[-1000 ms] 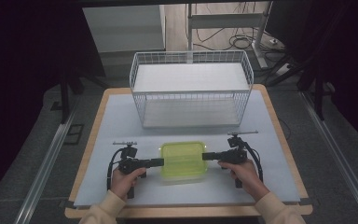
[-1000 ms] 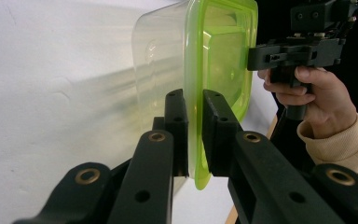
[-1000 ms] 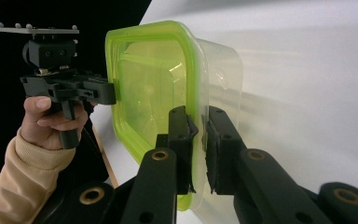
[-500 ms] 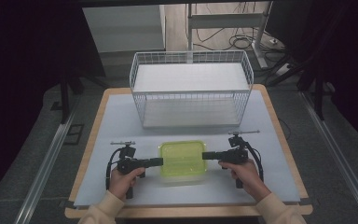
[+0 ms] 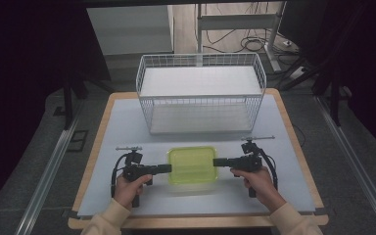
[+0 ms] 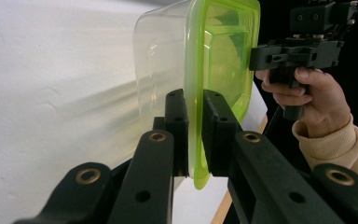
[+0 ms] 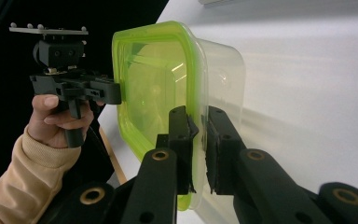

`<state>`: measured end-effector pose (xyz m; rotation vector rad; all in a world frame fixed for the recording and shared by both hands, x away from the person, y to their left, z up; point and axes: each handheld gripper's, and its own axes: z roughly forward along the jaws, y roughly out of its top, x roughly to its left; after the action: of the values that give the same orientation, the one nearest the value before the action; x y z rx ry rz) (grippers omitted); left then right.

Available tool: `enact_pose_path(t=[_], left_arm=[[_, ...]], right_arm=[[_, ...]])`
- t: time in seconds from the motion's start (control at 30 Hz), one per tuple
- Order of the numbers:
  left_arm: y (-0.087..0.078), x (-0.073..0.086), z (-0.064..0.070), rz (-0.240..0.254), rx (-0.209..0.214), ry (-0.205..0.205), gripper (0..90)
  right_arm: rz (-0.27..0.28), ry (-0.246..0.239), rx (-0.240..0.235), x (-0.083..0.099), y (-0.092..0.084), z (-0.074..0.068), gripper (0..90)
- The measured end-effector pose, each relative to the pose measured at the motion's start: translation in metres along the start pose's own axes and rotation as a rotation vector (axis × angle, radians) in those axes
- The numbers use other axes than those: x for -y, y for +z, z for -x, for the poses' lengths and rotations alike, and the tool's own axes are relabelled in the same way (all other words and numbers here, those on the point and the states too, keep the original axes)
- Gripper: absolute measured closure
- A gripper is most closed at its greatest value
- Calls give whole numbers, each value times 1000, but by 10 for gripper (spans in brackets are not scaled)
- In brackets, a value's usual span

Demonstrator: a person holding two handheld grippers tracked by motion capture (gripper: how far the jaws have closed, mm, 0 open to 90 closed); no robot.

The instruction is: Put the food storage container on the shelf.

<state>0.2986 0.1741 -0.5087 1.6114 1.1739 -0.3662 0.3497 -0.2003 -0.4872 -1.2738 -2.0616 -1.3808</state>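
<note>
A clear plastic food container with a lime-green lid [image 5: 193, 165] sat near the front of the white-topped wooden table [image 5: 293, 161], between two hand-held grippers. The left gripper [image 5: 167, 169] was clamped on the lid's rim at the container's left edge; its black jaws pinched the green lip. The right gripper [image 5: 216, 162] gripped the opposite rim the same way. Both grips looked secure, so the grasp seemed done. Behind it stood an empty white wire basket [image 5: 200, 98], well apart; lifting the container and carrying it there probably remained.
</note>
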Motion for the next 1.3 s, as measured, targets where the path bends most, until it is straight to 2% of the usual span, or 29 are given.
enact_pose_path(t=[0.43,1.0,1.3], left_arm=[[3,-16,14,-2,9,26,819],[-8,-35,30,25,15,47,819],[-13,-44,37,34,20,60,818]], right_arm=[[38,-13,15,-7,-18,-8,821],[67,-48,21,-26,-30,-29,822],[78,-85,34,-37,-36,-43,822]])
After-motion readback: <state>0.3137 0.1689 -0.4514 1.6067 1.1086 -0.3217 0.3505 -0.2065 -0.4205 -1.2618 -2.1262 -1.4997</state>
